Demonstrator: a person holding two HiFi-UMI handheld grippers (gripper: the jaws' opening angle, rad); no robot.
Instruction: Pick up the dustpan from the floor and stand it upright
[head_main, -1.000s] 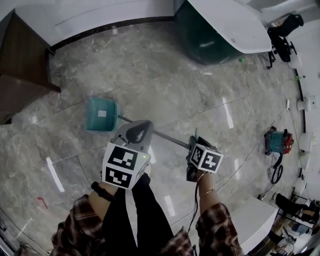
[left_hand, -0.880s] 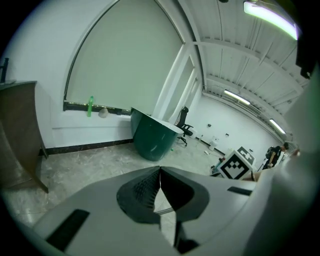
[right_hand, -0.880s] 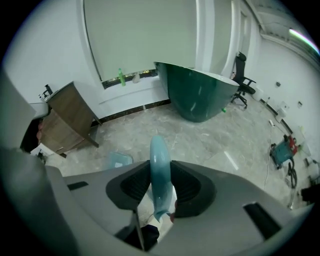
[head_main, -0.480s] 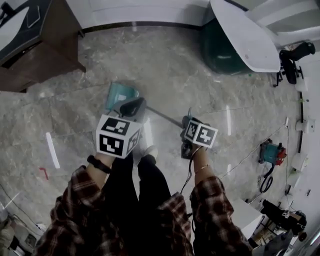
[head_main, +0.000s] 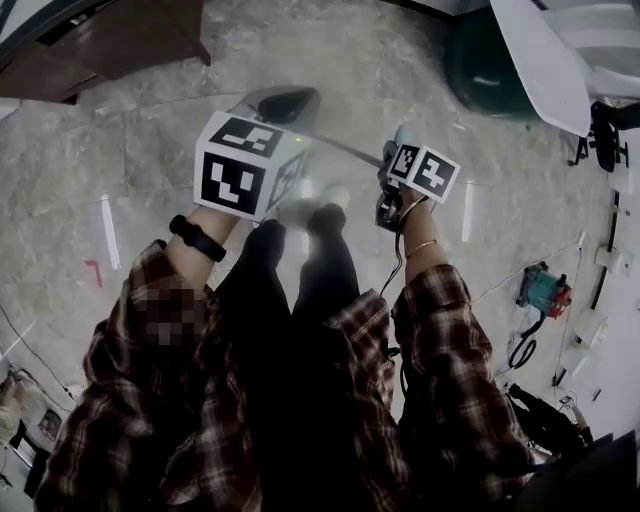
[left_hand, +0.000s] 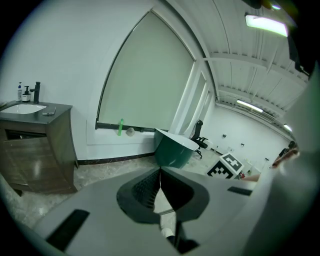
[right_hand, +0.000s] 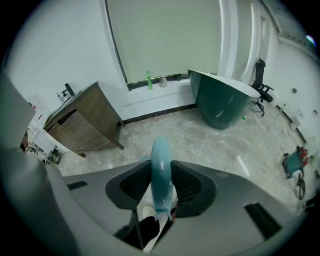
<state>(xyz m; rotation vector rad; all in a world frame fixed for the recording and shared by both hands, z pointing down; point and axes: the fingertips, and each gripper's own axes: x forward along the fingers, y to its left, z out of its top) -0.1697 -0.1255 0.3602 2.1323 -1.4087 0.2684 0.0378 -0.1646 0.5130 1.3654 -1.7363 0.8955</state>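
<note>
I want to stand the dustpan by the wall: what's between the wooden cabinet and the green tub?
Nothing but bare stone floor, backed by dark skirting. The right gripper view shows that stretch between cabinet and tub.

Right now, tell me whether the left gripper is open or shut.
Shut: on the left gripper the jaws meet at their tips, nothing visible between them.
</note>
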